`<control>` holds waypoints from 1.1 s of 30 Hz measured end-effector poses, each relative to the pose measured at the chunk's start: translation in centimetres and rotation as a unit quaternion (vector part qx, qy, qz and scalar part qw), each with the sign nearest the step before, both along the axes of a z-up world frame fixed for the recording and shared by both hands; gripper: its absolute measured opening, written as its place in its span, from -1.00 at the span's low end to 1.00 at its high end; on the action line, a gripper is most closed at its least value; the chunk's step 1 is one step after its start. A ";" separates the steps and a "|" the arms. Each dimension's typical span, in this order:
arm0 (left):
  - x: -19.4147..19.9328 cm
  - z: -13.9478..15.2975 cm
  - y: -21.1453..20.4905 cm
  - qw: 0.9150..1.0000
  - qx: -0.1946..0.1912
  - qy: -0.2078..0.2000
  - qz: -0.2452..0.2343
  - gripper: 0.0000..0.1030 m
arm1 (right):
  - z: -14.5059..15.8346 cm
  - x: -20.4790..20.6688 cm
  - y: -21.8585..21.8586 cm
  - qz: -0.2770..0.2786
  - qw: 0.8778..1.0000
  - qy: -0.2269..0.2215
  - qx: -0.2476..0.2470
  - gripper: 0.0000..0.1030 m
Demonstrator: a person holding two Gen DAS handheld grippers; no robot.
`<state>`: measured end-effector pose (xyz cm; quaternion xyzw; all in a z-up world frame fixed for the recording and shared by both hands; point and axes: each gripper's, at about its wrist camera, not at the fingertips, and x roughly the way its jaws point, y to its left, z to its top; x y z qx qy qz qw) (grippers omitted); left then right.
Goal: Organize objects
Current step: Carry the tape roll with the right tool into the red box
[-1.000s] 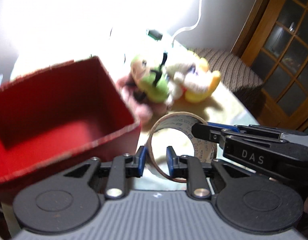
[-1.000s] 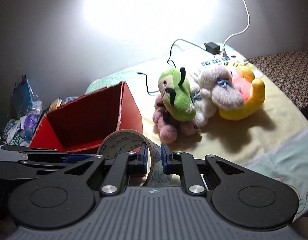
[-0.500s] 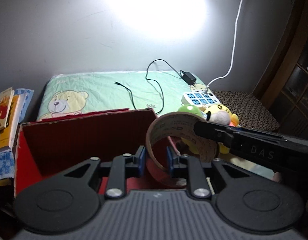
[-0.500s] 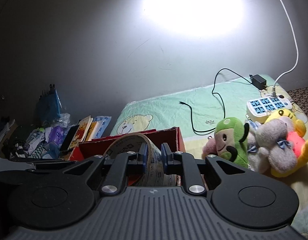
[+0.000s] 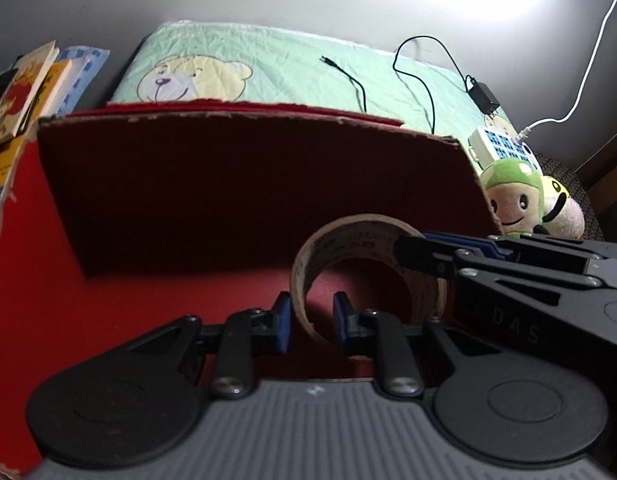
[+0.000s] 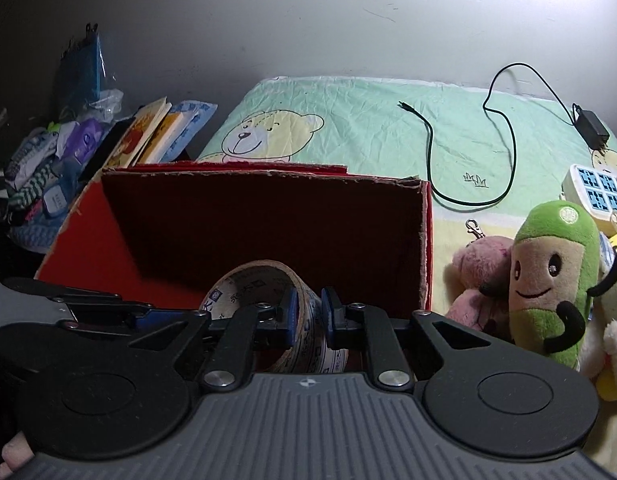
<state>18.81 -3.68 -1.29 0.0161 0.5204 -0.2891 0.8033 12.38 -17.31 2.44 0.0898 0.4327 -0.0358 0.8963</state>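
Since a second ago both grippers have carried the tape roll (image 5: pixel 366 276) from beside the plush toys over and down into the red box (image 5: pixel 236 184); half a second ago it was level with the box rim, now it sits low inside, red floor visible through its core

Left gripper (image 5: pixel 308 322): blue pads straddle the near wall of the roll, one outside, one inside the core. Small gap visible on each side in the left wrist view, so can't tell if it's really clamped or just loose around the wall

Right gripper (image 6: pixel 308 312): jaws pinched on the opposite wall of the same roll, pads look to be touching the printed tape. In the left wrist view it comes in from the right, fingertips on the roll's upper right edge

Roll is upright on edge, core axis roughly toward the left camera. Can't tell if its bottom touches the box floor

Box sits on a green bear-print sheet (image 6: pixel 348 120). Green plush (image 6: pixel 552 280) and pink plush (image 6: pixel 480 276) just right of the box, outside it. Books (image 6: pixel 148 136) stacked to the left, black charger cable (image 6: pixel 504 152) and white power strip (image 6: pixel 596 188) behind on the right
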 end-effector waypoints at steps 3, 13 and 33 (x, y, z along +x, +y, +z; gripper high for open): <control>0.7 -0.7 -0.3 1.000 0.008 0.014 0.004 -0.65 | -0.7 0.9 0.0 0.011 1.000 0.008 -0.019 -0.72; 2.1 -1.2 -0.6 0.999 0.014 0.035 0.018 -0.65 | -1.1 2.0 -0.4 0.026 0.999 0.012 -0.031 -0.78; 1.9 -0.2 0.1 0.999 0.036 -0.020 -0.004 -0.41 | 0.4 1.1 -1.1 -0.013 0.999 -0.029 0.019 -0.54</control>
